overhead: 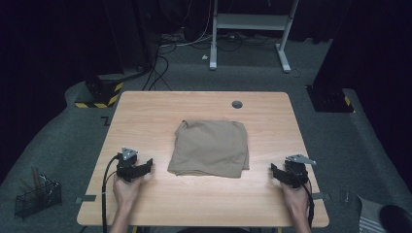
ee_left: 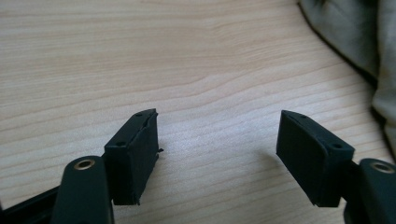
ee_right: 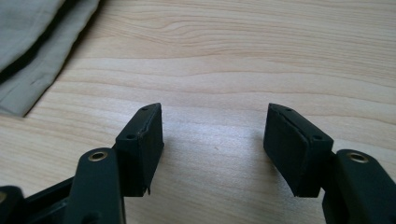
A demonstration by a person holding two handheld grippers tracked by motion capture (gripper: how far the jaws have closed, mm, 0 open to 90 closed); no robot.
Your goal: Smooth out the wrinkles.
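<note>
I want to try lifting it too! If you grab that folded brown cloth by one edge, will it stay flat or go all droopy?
The folded tan cloth would probably droop and unfold, since its layers lie soft and rumpled on the table. It looks light. Pushed, it would likely bunch up rather than slide neatly.

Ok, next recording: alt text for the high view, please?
A folded tan cloth lies mid-table. The left gripper and right gripper, both open, rest either side of it, apart from it.
</note>
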